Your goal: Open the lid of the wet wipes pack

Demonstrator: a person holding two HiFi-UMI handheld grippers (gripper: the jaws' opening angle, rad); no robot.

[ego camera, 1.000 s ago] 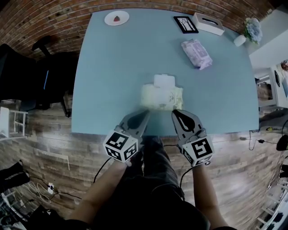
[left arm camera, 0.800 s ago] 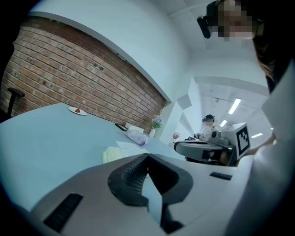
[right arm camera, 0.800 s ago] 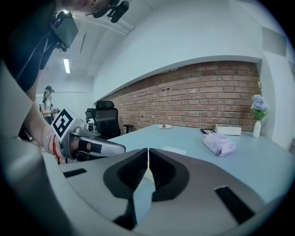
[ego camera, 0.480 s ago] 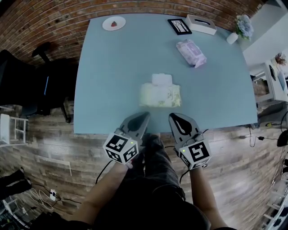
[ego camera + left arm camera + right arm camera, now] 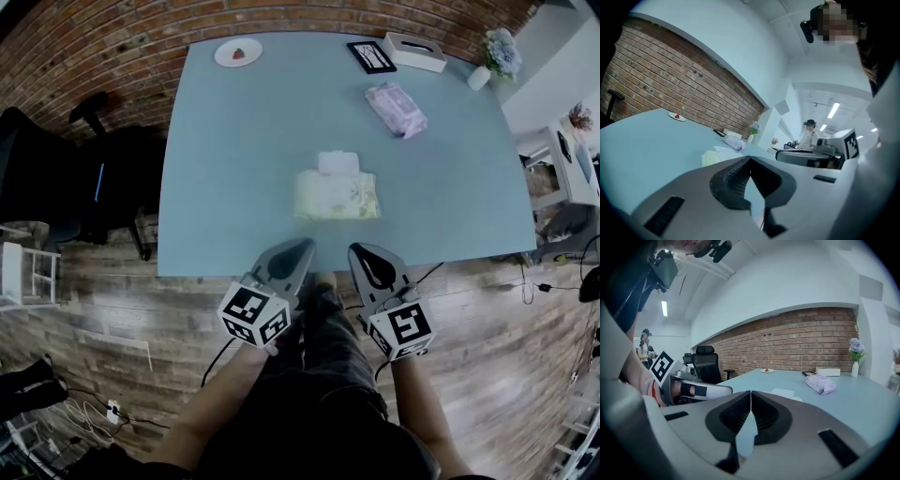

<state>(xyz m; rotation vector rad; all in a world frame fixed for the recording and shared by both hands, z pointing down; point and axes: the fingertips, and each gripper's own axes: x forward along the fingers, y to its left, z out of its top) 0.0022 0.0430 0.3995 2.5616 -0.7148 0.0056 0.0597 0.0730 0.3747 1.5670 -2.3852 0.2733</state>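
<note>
pale green, the pack (image 5: 337, 197) is seen on the table (image 5: 234, 141) just ahead of both grippers, its white lid (image 5: 339, 163) apparently already flipped open on the far side. the left gripper (image 5: 306, 247) and right gripper (image 5: 355, 249) are closed on nothing; little seems left.

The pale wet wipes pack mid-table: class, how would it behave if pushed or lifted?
The wet wipes pack looks soft and pillowy, so it would probably sag if lifted by one end. Lying flat on the smooth table, it likely slides rather than tips.
</note>
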